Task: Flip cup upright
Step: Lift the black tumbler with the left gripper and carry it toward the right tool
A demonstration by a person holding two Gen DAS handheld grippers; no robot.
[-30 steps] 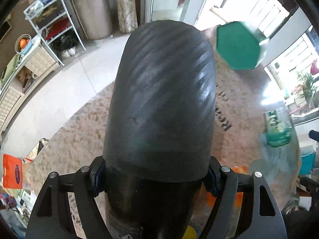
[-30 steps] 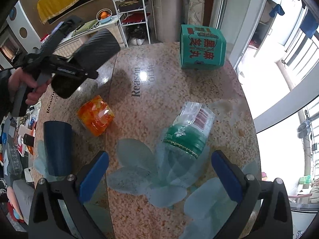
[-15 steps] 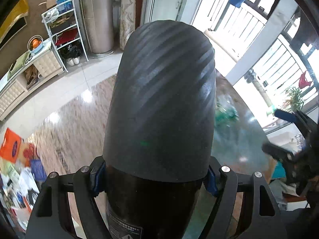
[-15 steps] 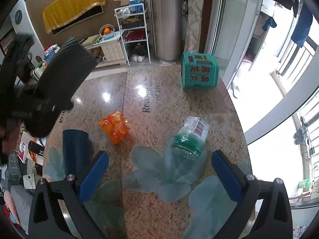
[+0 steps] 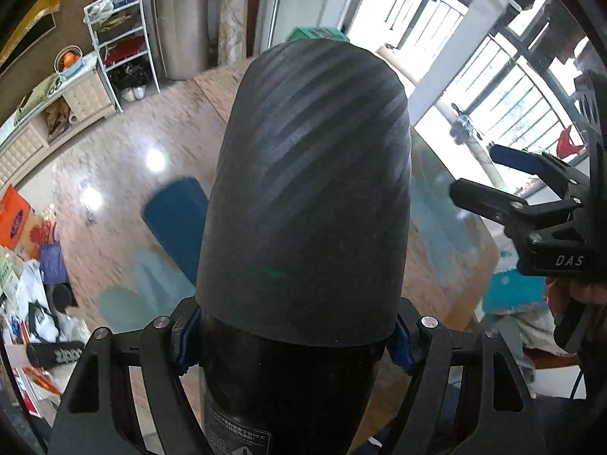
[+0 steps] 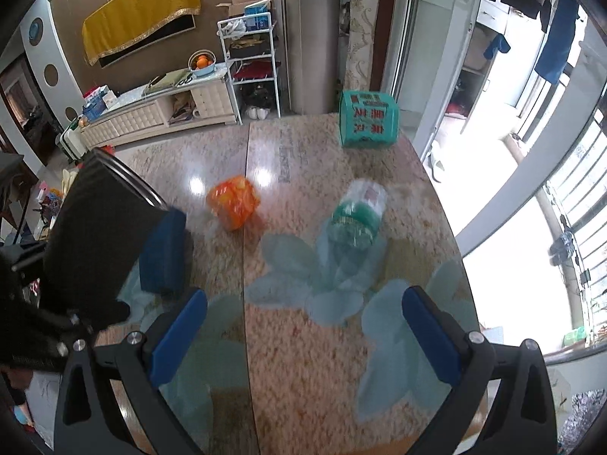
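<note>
A ribbed black cup (image 5: 307, 204) is being gripped by the left tool (image 5: 290, 341) above the desk (image 6: 341, 360). The right tool (image 6: 303, 326) is being held open, empty.

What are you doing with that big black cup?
The left gripper is clamped on the black ribbed cup and holds it up in the air above the stone table. The right gripper is open and holds nothing. On the table are a blue cup, an orange packet, a clear bag with a green label and a green box.
</note>
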